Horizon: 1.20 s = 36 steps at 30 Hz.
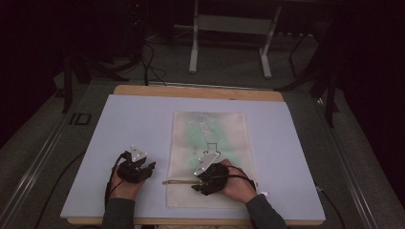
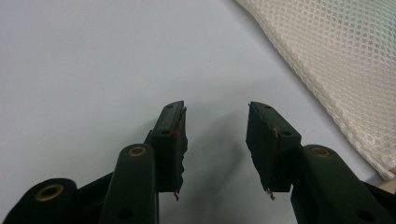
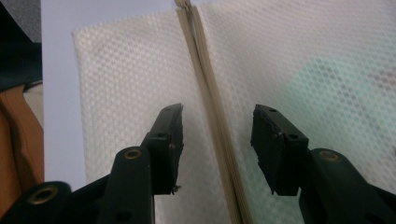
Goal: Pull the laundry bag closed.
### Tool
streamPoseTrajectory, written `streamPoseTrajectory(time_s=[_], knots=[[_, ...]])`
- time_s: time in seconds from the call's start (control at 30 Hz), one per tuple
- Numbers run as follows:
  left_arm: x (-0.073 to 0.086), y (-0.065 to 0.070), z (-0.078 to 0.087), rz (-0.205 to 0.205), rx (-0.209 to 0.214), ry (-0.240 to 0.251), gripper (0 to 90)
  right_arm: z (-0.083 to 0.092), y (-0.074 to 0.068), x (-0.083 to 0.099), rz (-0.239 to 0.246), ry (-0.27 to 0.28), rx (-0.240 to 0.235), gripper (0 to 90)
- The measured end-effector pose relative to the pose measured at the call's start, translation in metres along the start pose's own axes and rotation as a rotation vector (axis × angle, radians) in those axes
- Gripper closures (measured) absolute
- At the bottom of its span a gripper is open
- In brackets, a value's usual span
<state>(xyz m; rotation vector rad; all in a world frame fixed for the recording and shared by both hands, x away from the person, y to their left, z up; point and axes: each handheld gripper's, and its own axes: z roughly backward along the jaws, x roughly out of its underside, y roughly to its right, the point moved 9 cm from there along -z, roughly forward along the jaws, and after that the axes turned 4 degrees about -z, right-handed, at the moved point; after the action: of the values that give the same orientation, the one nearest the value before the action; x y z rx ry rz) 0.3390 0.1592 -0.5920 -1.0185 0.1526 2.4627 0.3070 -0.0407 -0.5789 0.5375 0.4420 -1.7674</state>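
High view has a pale lavender mat (image 1: 143, 124) lying flat on a wooden table (image 1: 191, 90), and on it sits a rectangular cream mesh bag (image 1: 210, 138), long side running toward 12 o'clock, with something mint green showing faintly through the weave in its upper half. The mesh is that honeycomb-type netting, kinda translucent and soft looking. A tan zipper strip (image 1: 179, 182) crosses the bag near its bottom end, running 9 to 3 o'clock. The right gripper (image 1: 201, 183) is down on the bag at about 6 o'clock of it, right over that zipper, held by the person's hand. In the right gripper view its black blocky jaws are spread apart, straddling the zipper (image 3: 212, 107), which is a ribbed beige band running from 12 down to 6 o'clock between them; the pads don't look like they're pressing on it. The mint patch (image 3: 327, 98) shows through the mesh at 3 o'clock there. The left gripper (image 1: 143, 168) sits on bare mat just off the bag's left edge, around 8 o'clock of the bag. In the left gripper view (image 2: 215, 140) the jaws are wide apart with only smooth mat between them, and the bag's mesh corner (image 2: 336, 70) lies off at 2 o'clock, not touching.
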Motion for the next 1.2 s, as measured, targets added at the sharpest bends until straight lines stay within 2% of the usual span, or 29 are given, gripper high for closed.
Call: streamPoseTrajectory(time_s=[0.6, 0.87, 1.03, 1.2], knots=[[0.0, 0.0, 0.0, 0.005, 0.004, 0.001, 56.6, -0.027, -0.018, -0.036, 0.037, 0.018, -0.062, 53.8], [0.0, 0.0, -0.001, 0.005, 0.005, 0.001, 56.5, -0.039, -0.02, -0.043, 0.038, 0.006, -0.065, 54.2], [0.0, 0.0, -0.001, 0.005, 0.006, 0.0, 56.4, -0.04, -0.02, -0.046, 0.034, 0.011, -0.066, 54.4], [0.0, 0.001, -0.001, 0.006, 0.006, 0.0, 56.4, -0.045, -0.022, -0.055, 0.044, 0.021, -0.061, 58.0]])
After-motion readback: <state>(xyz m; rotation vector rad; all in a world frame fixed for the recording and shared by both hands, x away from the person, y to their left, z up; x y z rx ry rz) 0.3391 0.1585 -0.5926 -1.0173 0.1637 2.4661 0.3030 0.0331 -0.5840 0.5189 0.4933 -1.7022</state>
